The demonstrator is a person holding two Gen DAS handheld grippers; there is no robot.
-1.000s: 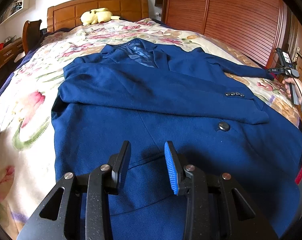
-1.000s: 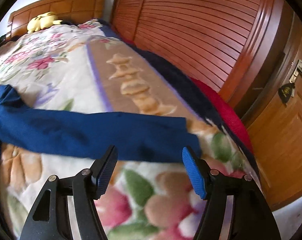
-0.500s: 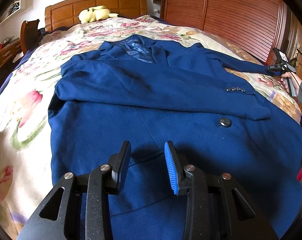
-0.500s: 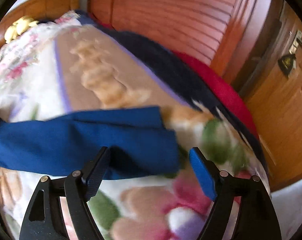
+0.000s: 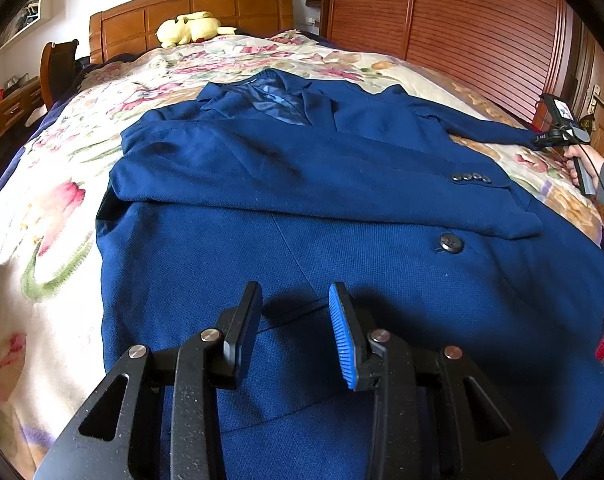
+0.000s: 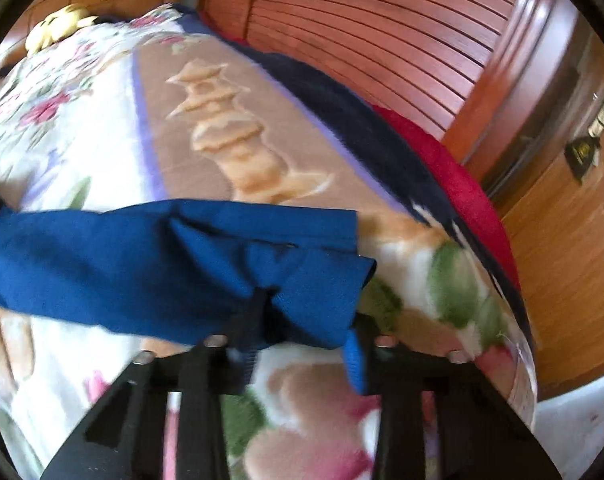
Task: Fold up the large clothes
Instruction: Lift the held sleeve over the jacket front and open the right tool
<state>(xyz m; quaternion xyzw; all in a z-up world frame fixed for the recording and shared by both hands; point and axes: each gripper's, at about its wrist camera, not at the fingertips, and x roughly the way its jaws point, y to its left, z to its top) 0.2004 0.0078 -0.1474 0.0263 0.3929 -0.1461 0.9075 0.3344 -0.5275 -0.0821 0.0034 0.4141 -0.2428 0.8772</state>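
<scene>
Right wrist view, blurred, shows the right gripper (image 6: 302, 344) closing on the cuff end of the free sleeve (image 6: 174, 256) — the cloth is bunched between the jaws and, as far as the blur allows, the pads look to be pressing on it already. The left gripper (image 5: 296, 332) hovers over the lower front of the blue jacket (image 5: 341, 208), jaws part open with nothing between them.

The jacket lies face up and spread on the floral bedspread (image 5: 42, 208), collar toward the headboard (image 5: 190, 12). One sleeve is folded across the chest; the other stretches out toward the bed's wardrobe side.

Judging by the weave and lining, the jacket is soft but fairly heavy and structured: it should drape rather than hold shape, with stiffer shoulders and lapels. Cuff, hem corners and shoulder seams look the sound places to grip — thick edges that will not slip. The buttons (image 5: 449, 243) are best avoided.

No containers are in view.
</scene>
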